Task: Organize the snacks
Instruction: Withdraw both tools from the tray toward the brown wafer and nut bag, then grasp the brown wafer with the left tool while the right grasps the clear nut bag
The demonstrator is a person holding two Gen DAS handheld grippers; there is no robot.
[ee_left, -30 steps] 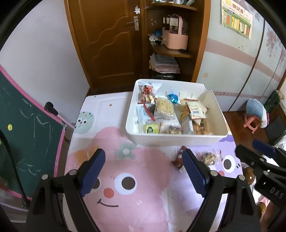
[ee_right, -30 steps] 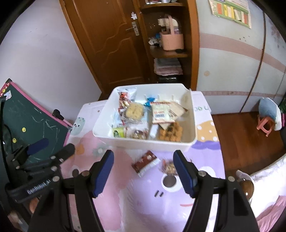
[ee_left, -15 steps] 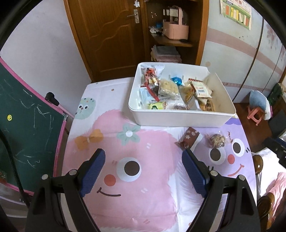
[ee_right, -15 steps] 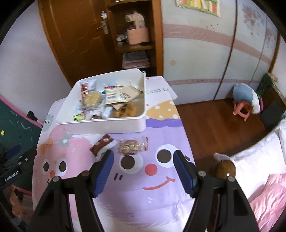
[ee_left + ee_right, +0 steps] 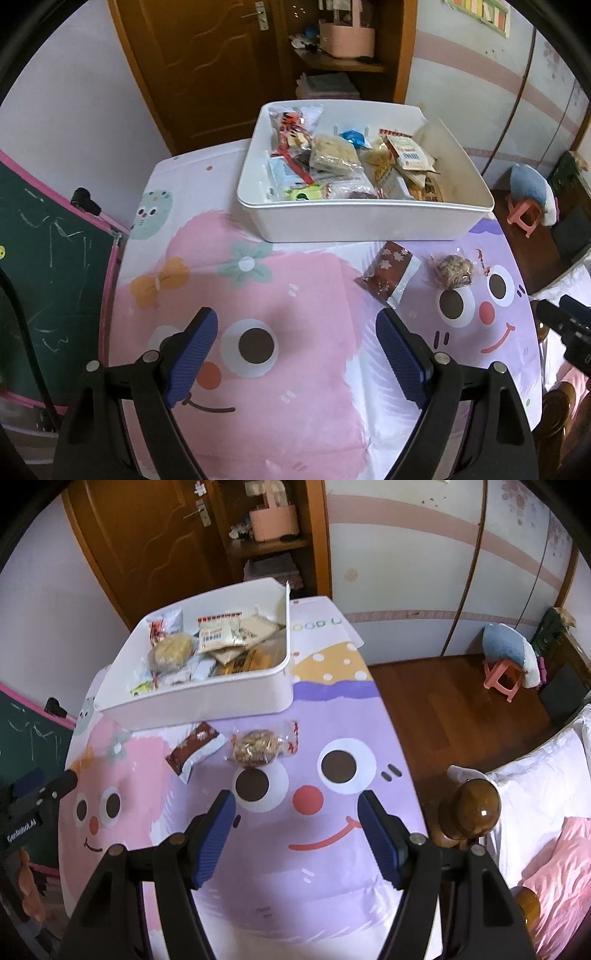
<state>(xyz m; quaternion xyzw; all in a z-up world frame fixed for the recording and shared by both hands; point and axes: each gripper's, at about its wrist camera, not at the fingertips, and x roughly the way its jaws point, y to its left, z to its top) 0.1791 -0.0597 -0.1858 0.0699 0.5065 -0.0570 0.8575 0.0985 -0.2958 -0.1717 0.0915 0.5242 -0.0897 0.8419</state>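
A white bin point(image 5: 362, 221) point(image 5: 207, 709) full of several snack packets stands at the far side of the table. Two snacks lie on the cloth in front of it: a brown-and-white packet point(image 5: 389, 273) point(image 5: 194, 747) and a clear bag with a brown cake point(image 5: 452, 271) point(image 5: 258, 747). My left gripper point(image 5: 295, 354) is open and empty, above the pink part of the cloth, short of both snacks. My right gripper point(image 5: 297, 830) is open and empty, above the purple part, just short of the clear bag.
The table has a pink and purple cartoon cloth point(image 5: 258, 295) point(image 5: 332, 738). A green chalkboard point(image 5: 44, 258) stands at the left. A wooden bedpost point(image 5: 474, 808) and bedding are at the right edge. A wooden door and shelf stand behind the bin.
Both grippers have pulled back and up from the bin, so more of the table shows. The right gripper has swung right over the purple side. Both stay open and empty.
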